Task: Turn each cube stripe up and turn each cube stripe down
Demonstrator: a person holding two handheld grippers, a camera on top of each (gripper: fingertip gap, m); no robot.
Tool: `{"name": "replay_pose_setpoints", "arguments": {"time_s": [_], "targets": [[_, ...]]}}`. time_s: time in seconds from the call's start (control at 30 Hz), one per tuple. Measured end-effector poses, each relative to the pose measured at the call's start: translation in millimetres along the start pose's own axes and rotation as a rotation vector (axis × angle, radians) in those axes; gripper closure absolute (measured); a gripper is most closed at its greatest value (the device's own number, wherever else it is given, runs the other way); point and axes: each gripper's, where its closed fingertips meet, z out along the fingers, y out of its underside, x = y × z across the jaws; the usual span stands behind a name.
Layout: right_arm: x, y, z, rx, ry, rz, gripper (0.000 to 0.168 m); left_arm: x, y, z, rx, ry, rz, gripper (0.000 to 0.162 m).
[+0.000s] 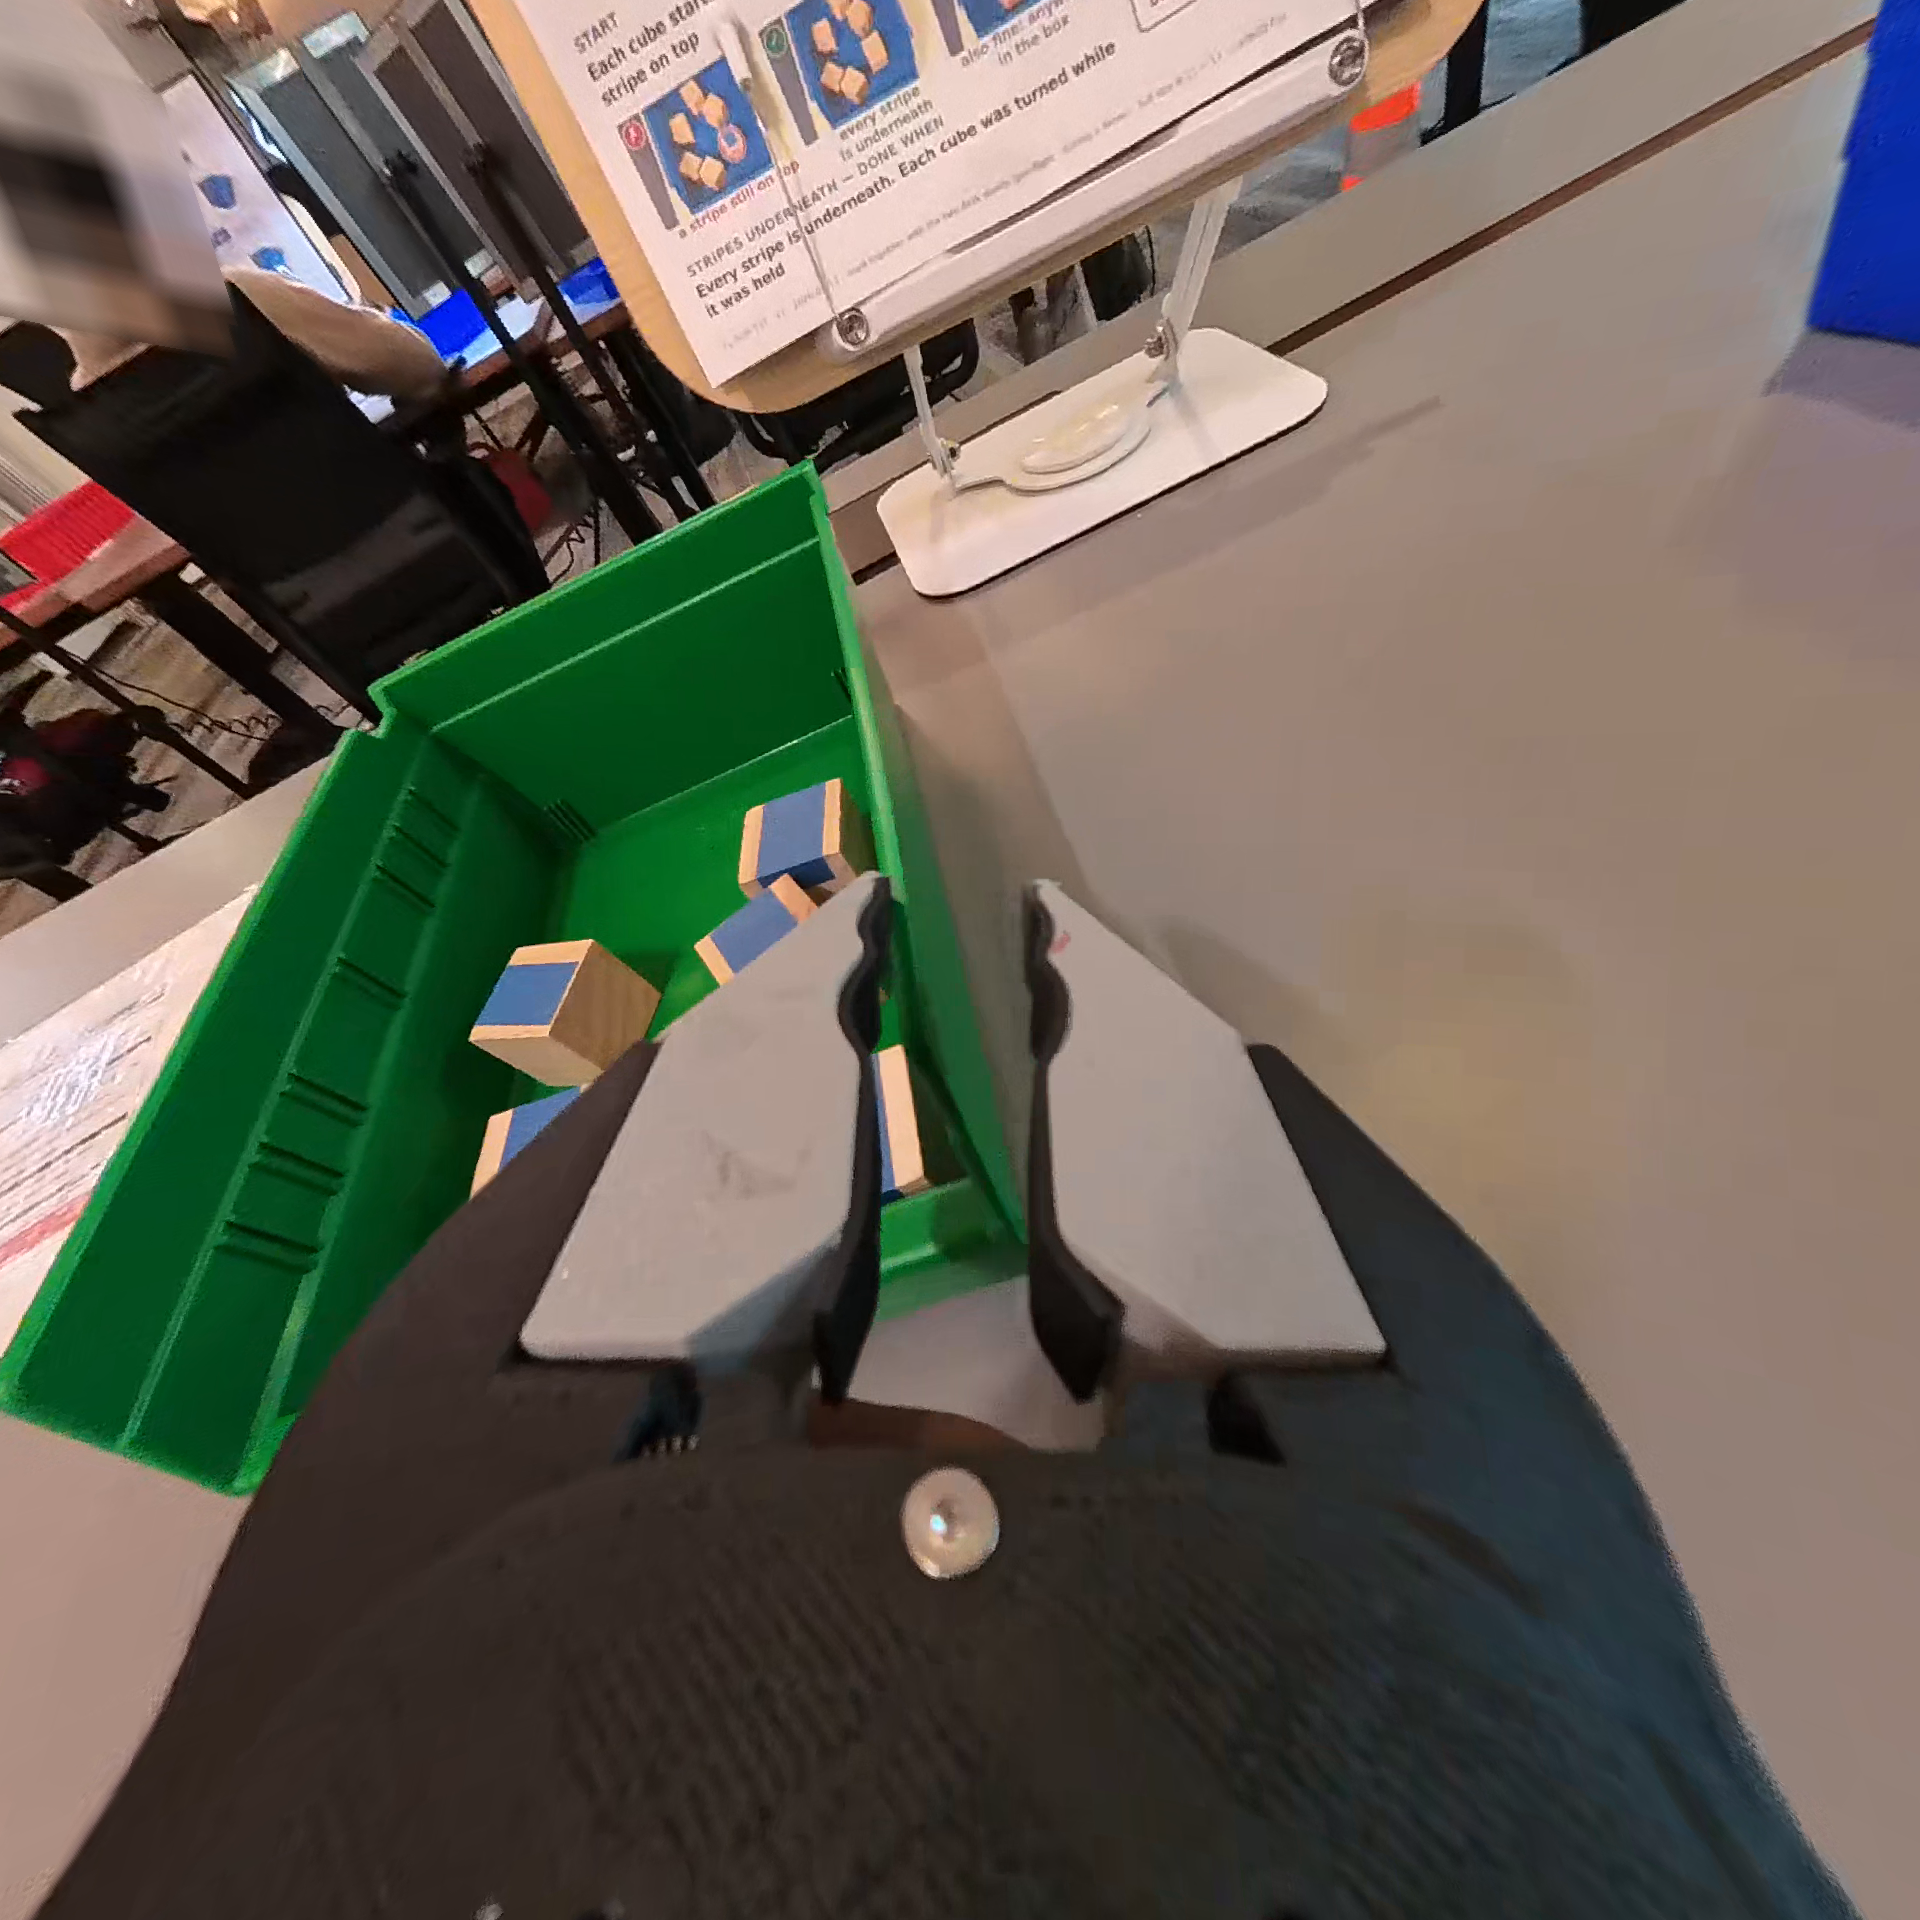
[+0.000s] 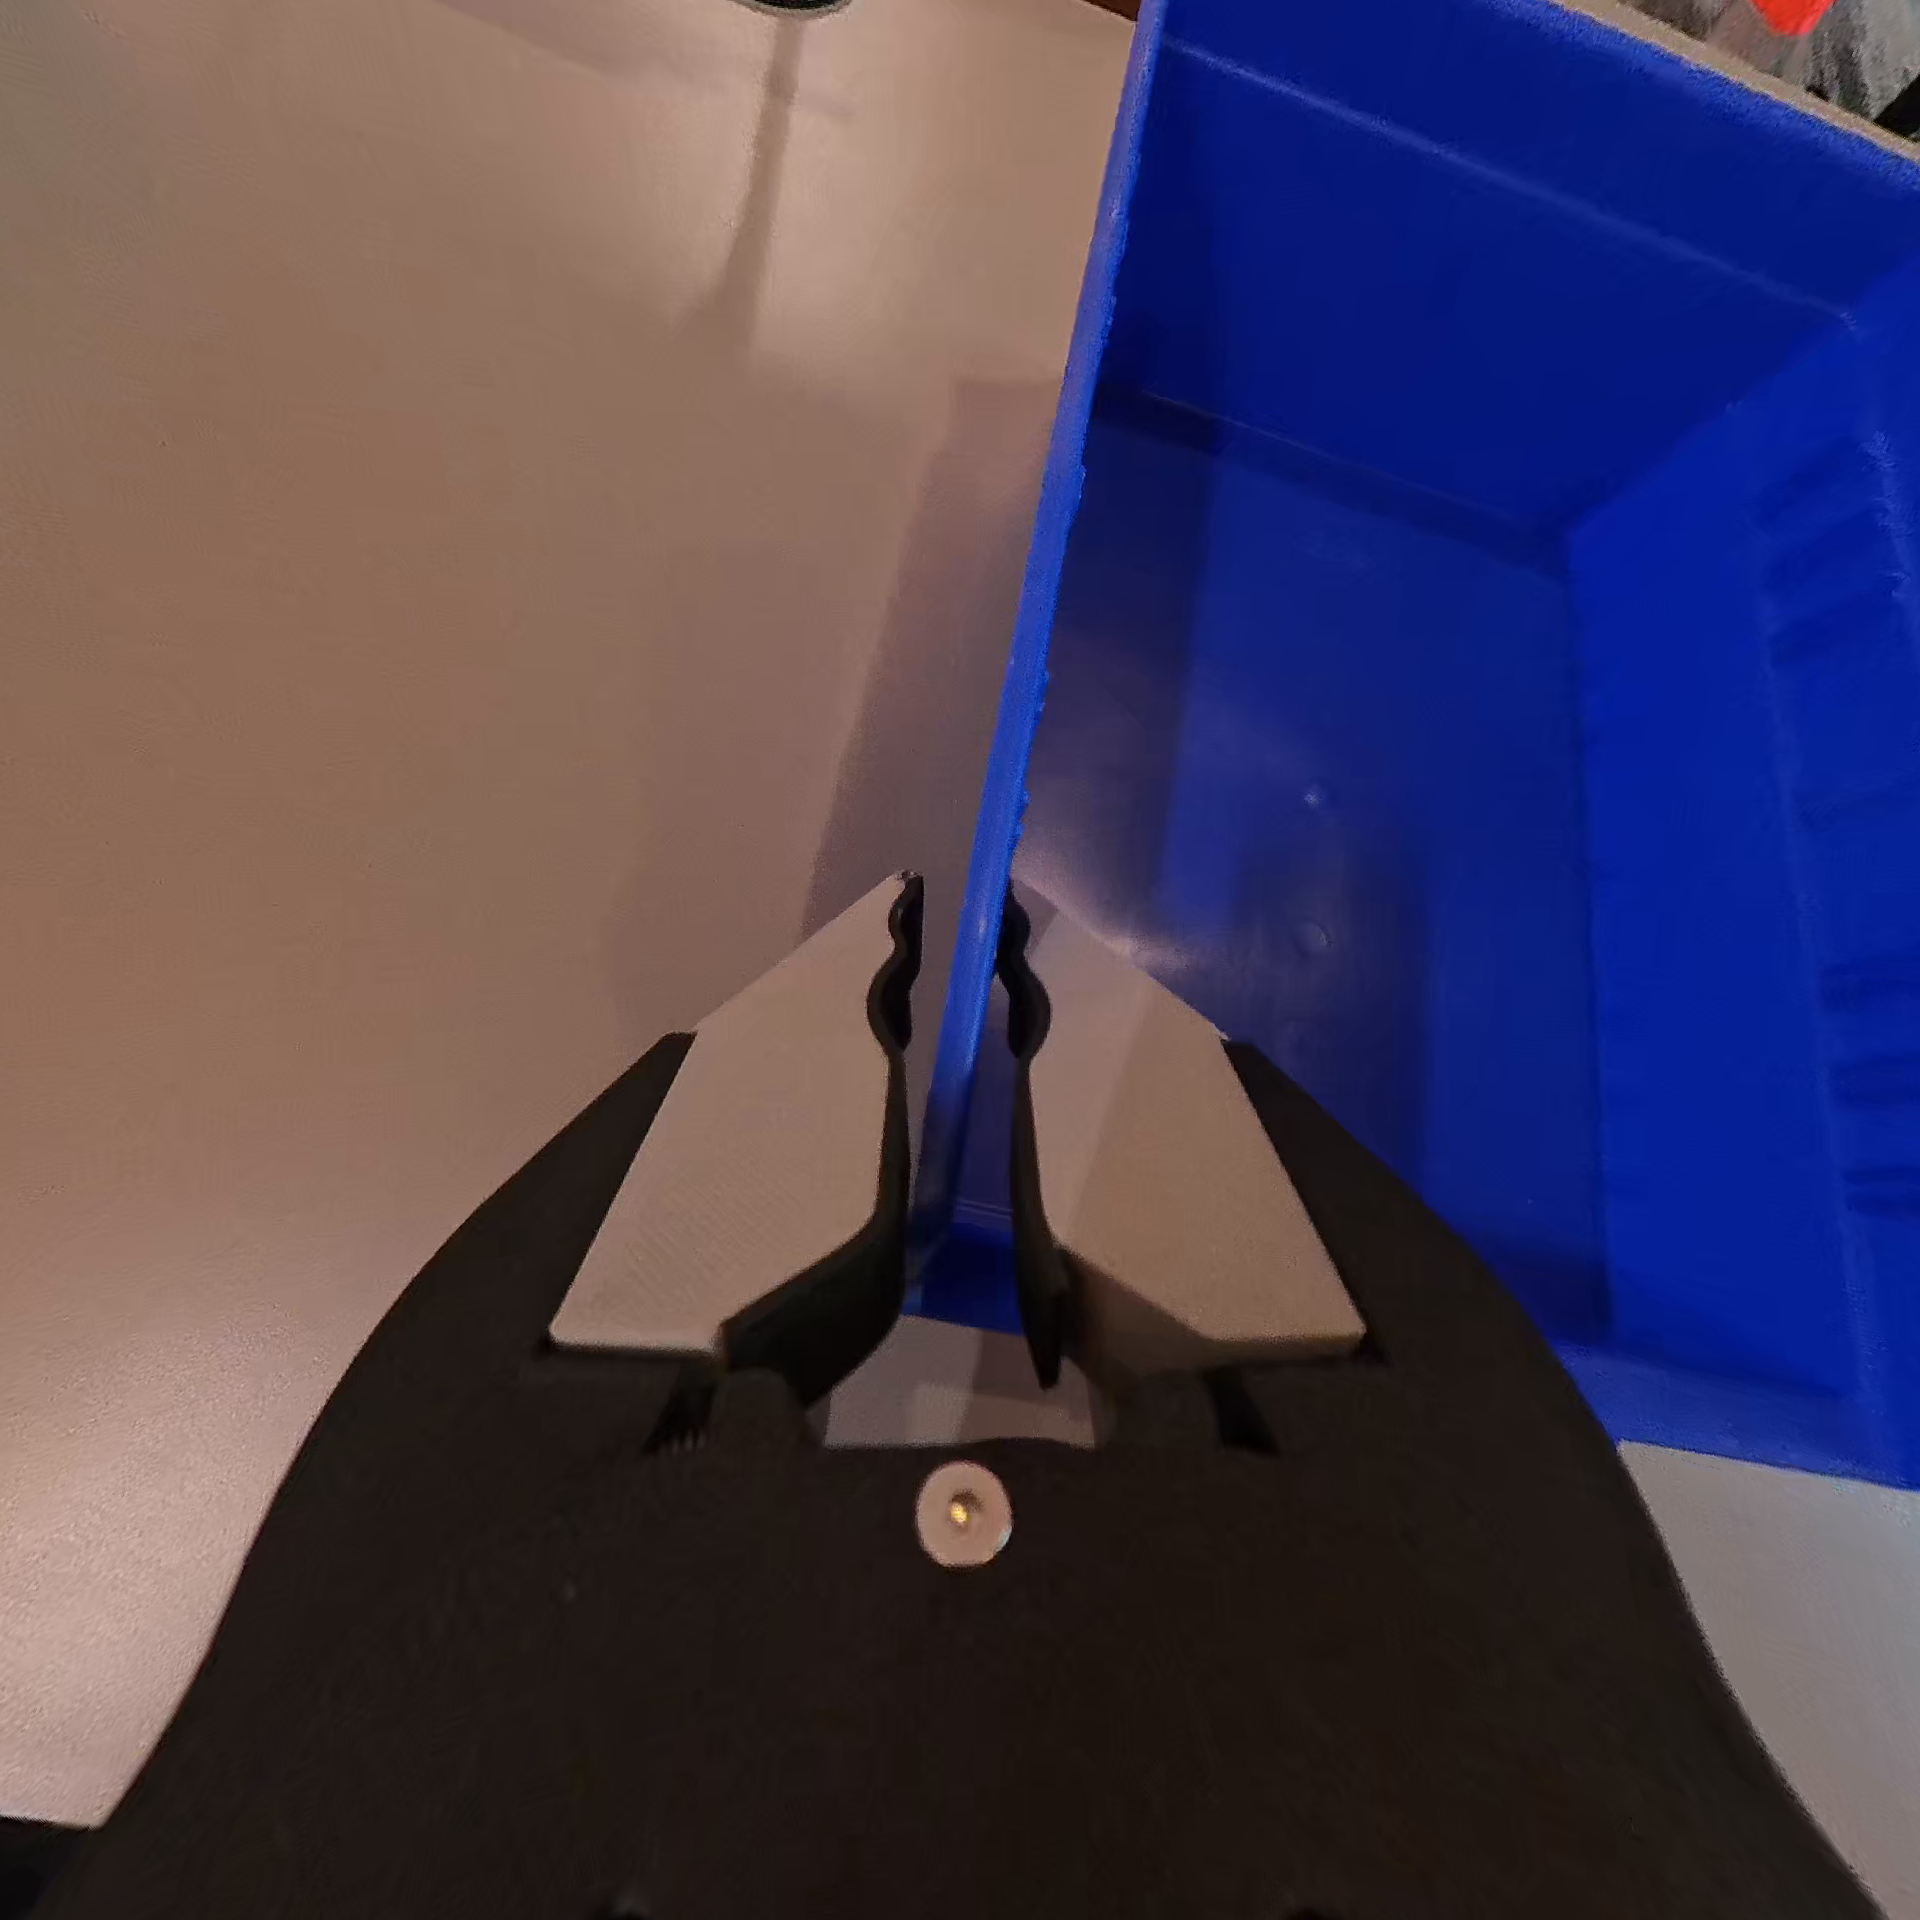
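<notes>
step in hand looks like bracing the bins before any cube gets turned. left gripper (image 1: pixel 956 904) straddles the right wall of the green plastic bin (image 1: pixel 312 1039), jaws apart w/ a gap round the wall, not clearly pinching. wooden cubes w/ blue stripes (image 1: pixel 566 1023) lie inside; several stripes face up or sideways. right gripper (image 2: pixel 958 902) tilts down over the left wall of the blue plastic bin (image 2: pixel 1351 727), jaws narrowly spread; can't tell if touching. next: free one gripper, reach for a cube.

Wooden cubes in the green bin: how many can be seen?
5. One at the far right wall, one just nearer, one mid-bin, two partly behind the left gripper: near-left and near-right. More may be hidden.
</notes>
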Motion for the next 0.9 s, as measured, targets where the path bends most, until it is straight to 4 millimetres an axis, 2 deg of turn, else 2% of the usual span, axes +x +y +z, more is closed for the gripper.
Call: {"name": "replay_pose_setpoints", "arguments": {"time_s": [0.03,0.07,0.1,0.13,0.17,0.2,0.23,0.27,0.3,0.4,0.6,0.73,0.9], "targets": [[-1.6,-1.4,1.6,0.002,-0.003,-0.007,0.157,-0.2,0.8,0.5,-0.008,-0.009,0.002,0.135],[-3.0,-2.9,3.4,0.003,-0.004,-0.014,0.156,-3.2,4.0,2.2,-0.031,-0.037,0.005,0.118],[-4.3,-4.8,5.2,0.004,-0.005,-0.014,0.155,-7.5,9.0,4.5,-0.060,-0.077,0.004,0.093],[-5.2,-6.5,7.0,0.003,-0.006,-0.008,0.154,-8.2,14.8,6.8,-0.088,-0.098,0.002,0.083],[-5.2,-7.8,8.6,0.000,-0.002,-0.006,0.154,-4.7,20.7,8.5,-0.110,-0.093,-0.006,0.081],[-4.4,-8.8,10.1,-0.006,0.008,-0.011,0.155,-0.8,24.1,9.6,-0.111,-0.083,-0.024,0.084],[-2.8,-9.2,11.3,-0.014,0.026,-0.017,0.157,0.6,24.1,10.1,-0.088,-0.083,-0.042,0.107],[-0.9,-9.0,11.9,-0.026,0.050,-0.028,0.160,-2.4,21.8,10.1,-0.053,-0.103,-0.054,0.140],[0.5,-8.7,12.3,-0.036,0.069,-0.037,0.161,-8.8,20.1,10.3,-0.028,-0.133,-0.064,0.158],[3.1,-8.3,12.7,-0.041,0.079,-0.013,0.165,-13.0,19.1,14.5,-0.026,-0.080,-0.130,0.160],[8.8,-4.9,11.3,-0.044,0.067,0.015,0.165,-30.6,27.4,10.9,0.023,-0.149,-0.247,0.161],[8.9,-4.9,11.3,-0.052,0.078,0.016,0.165,-30.7,29.7,2.2,0.043,-0.182,-0.284,0.162],[6.7,-9.3,16.1,-0.040,0.081,0.004,0.165,-23.3,29.1,-4.9,0.039,-0.161,-0.221,0.161]]}}
